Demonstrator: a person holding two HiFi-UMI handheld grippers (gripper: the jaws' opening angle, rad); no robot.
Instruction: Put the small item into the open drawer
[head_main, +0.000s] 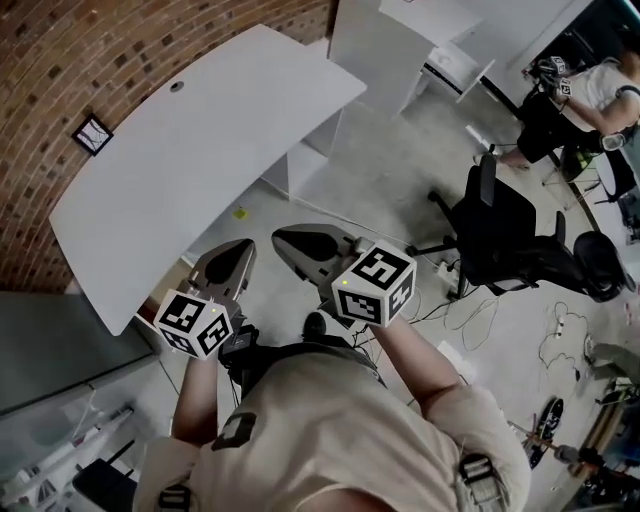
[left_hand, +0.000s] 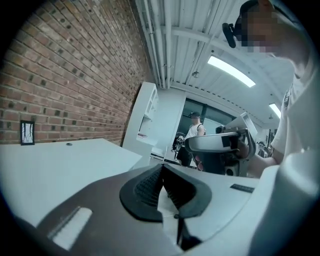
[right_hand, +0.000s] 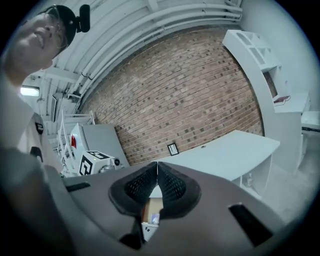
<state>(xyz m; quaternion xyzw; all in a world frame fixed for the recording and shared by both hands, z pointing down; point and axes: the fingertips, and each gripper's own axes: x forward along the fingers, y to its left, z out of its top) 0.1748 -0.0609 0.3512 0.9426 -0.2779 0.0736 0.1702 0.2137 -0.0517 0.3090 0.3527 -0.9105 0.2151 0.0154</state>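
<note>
Left gripper (left_hand: 161, 170) and right gripper (right_hand: 157, 167) are both clenched shut on nothing, held side by side close to my body. The small item and the open drawer don't show in any view; I only get the white desk (head_main: 200, 150) at about 11 o'clock from the jaws. Going by the task wording I'd guess it's light and takes a simple pinch, but stiffness, slip and grip point I can't call yet.

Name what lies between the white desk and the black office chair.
Only bare grey floor separates white desk from black office chair; the head view shows it.
</note>
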